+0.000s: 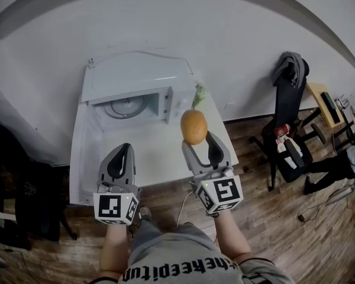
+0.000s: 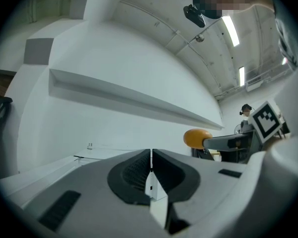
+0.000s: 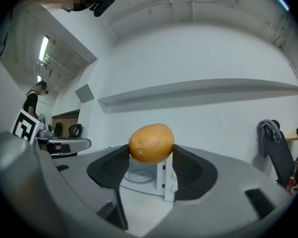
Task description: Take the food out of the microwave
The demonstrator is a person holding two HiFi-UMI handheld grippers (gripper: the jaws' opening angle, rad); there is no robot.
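- Looks like the carry-out step: grips a potato in the right claw, already clear of the microwave and up over the counter, at about 4 o'clock from the oven's mouth.
- Pinches it across its short axis with jaws set wide, dark pads pressed on both flanks.
- Shows the left claw closed tight on nothing, at 9 o'clock from the right one.
- Calls next, most likely, for lowering onto a bare patch of counter and easing the jaws apart slowly. Risks a roll otherwise, given the rounded shape.
- Reads as egg-shaped, with smooth, matt, tan-orange skin, and firm enough not to dent under the grip.
- Reveals a round glass turntable, bare, inside the white, boxy, hard-shelled oven, with the door swung out toward 7 o'clock.
- Pairs ribbed black rubber with smooth grey plastic on both claws.
- Includes a leafy green sprig at 12 o'clock from the potato, too small to identify.
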